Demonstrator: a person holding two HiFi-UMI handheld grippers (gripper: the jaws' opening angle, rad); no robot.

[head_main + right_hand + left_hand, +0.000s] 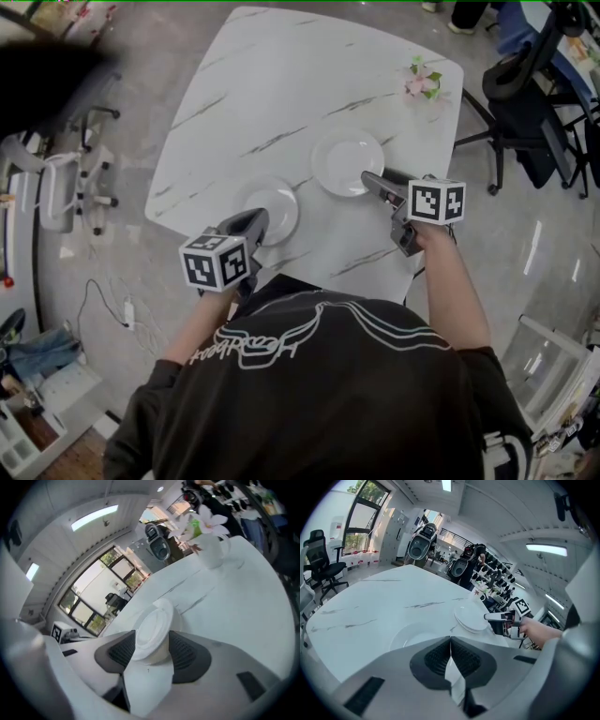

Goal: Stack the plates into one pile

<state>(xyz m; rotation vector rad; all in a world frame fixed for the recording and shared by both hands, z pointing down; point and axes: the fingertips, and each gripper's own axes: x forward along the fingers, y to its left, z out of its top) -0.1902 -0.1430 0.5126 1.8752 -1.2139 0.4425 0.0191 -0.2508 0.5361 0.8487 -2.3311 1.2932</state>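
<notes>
- Here we see the small plate [272, 208] on the table [281, 75], its near rim at the left gripper [256, 219], whose jaws are pressed together.
- The large plate [345, 161] lies just at the right gripper [367, 177], jaws spread apart.

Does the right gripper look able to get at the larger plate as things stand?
Likely yes: the right gripper has its jaws apart right at the rim of the larger plate, with nothing else in the way.

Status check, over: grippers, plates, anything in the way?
Left gripper shut, empty, at small plate near rim. Right gripper open, large plate rim between its jaws. Plates apart, unstacked. Flower vase at far corner, clear.
</notes>
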